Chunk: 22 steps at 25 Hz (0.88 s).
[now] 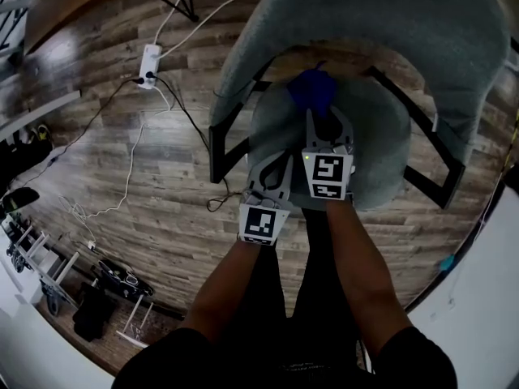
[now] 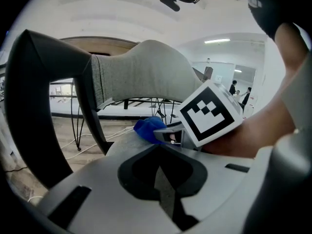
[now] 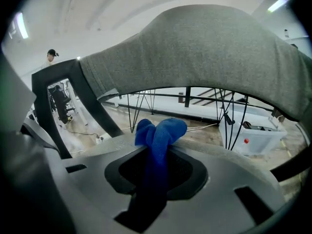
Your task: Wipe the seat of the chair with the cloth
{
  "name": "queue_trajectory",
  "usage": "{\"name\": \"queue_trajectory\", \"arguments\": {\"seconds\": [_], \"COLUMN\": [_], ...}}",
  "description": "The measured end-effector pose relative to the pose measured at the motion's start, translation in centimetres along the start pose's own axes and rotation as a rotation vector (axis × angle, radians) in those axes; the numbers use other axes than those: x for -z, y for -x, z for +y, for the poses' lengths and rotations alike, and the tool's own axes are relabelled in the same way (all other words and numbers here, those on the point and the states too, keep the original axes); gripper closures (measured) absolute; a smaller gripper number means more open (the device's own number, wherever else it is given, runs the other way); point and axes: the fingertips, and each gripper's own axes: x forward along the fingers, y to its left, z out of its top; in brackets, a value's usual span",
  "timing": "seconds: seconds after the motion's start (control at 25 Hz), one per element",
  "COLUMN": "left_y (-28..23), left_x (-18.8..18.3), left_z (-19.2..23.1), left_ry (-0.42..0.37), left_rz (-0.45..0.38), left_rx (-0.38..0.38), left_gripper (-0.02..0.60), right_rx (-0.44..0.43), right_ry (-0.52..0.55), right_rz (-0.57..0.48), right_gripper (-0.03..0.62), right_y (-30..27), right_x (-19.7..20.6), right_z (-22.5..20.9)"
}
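A grey upholstered chair with a round seat (image 1: pixel 381 148) and a curved backrest (image 1: pixel 365 23) stands below me on black legs. My right gripper (image 1: pixel 324 113) is shut on a blue cloth (image 1: pixel 312 90), which bunches out past its tips (image 3: pixel 160 133) over the rear of the seat. My left gripper (image 1: pixel 272 168) hovers at the seat's front left edge, jaws shut with nothing between them (image 2: pixel 157 150). In the left gripper view the blue cloth (image 2: pixel 147 128) and the right gripper's marker cube (image 2: pixel 210 112) show just ahead.
Wood-plank floor (image 1: pixel 122 120) surrounds the chair. A white power strip (image 1: pixel 149 61) with black and white cables lies at the upper left. Dark stands and gear (image 1: pixel 97 286) sit at the lower left. A clear storage box (image 3: pixel 253 130) stands behind the chair.
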Motion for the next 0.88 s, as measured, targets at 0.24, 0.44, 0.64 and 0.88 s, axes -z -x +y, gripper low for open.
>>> {"name": "queue_trajectory", "arguments": {"seconds": [0.24,0.44,0.64,0.88], "left_y": [-1.6,-2.6,-3.2,-3.9], "left_x": [-1.5,-1.7,-2.3,-2.1], "left_z": [-0.3,-1.5,-2.9,-4.3], "left_ry": [-0.005,-0.024,-0.039,-0.046], "left_rz": [-0.021,-0.007,-0.023,-0.017], "left_rx": [0.021,0.050,0.084,0.113], "left_gripper": [0.580,0.580,0.580,0.580], "right_rx": [0.065,0.142,0.210,0.287], "right_ry": [-0.029,-0.057,-0.113,-0.156], "right_rz": [0.002,0.007,0.001,-0.005], "right_gripper": [0.503,0.503,0.503,0.503], "right_y": [0.9,1.9,3.3,5.1], "right_x": [0.5,1.3,2.2,3.5], "right_z": [-3.3,-6.0,-8.9,-12.1]}}
